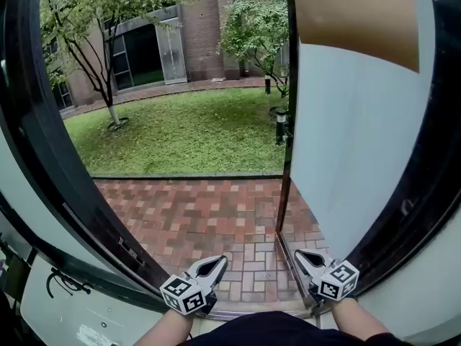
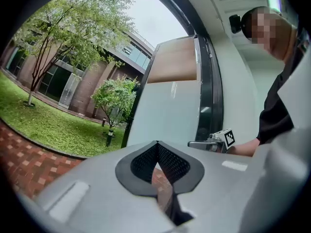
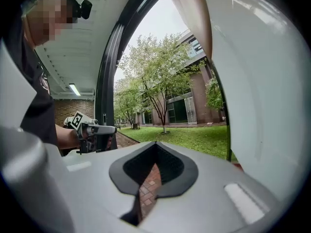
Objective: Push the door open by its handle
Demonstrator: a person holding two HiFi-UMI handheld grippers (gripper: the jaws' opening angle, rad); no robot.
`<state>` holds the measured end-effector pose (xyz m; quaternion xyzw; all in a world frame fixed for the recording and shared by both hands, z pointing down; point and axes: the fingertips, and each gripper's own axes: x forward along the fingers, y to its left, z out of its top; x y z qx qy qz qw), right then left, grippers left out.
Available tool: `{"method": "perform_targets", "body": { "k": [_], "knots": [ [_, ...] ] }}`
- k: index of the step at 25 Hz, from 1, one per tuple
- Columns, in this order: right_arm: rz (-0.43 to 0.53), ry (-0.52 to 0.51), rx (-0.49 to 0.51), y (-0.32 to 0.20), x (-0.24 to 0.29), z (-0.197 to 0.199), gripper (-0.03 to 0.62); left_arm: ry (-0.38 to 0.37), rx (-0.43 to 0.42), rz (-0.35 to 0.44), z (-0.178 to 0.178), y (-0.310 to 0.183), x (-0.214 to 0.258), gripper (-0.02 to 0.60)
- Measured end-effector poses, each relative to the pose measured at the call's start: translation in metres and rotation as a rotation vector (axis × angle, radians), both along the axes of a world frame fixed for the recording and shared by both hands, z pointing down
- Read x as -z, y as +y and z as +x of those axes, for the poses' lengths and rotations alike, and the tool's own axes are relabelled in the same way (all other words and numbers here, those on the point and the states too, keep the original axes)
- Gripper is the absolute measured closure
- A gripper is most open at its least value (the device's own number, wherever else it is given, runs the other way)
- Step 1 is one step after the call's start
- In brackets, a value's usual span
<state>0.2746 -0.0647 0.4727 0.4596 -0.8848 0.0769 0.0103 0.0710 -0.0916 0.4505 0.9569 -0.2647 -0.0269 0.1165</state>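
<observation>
The door (image 1: pixel 353 143), frosted glass with a brown panel at its top, stands swung outward on the right; its handle is not in view. My left gripper (image 1: pixel 215 264) hangs low over the threshold, jaws shut and empty. My right gripper (image 1: pixel 304 255) is beside the door's bottom edge, also shut with nothing in it. In the left gripper view the shut tips (image 2: pixel 156 143) point out at the door (image 2: pixel 170 110), with the right gripper (image 2: pixel 210 143) alongside. In the right gripper view the shut tips (image 3: pixel 155 143) face the lawn, the left gripper (image 3: pixel 97 129) at the left.
A dark door frame (image 1: pixel 50 164) runs down the left side. Beyond the threshold (image 1: pixel 245 310) lies red brick paving (image 1: pixel 216 215), then a lawn (image 1: pixel 187 128) with trees, bollard lamps (image 1: pixel 280 125) and a brick building.
</observation>
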Motion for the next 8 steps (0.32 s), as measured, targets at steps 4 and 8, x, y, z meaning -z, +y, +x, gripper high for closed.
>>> {"method": "perform_targets", "body": {
  "k": [4, 8],
  "knots": [
    [0.005, 0.011, 0.009, 0.0030, 0.0037, -0.0005, 0.594, 0.003, -0.001, 0.001, 0.0005, 0.0036, 0.0026, 0.584],
    [0.005, 0.016, 0.009, 0.0064, 0.0045, 0.0000, 0.594, 0.005, -0.002, -0.005, -0.0014, 0.0074, 0.0018, 0.584]
  ]
}}
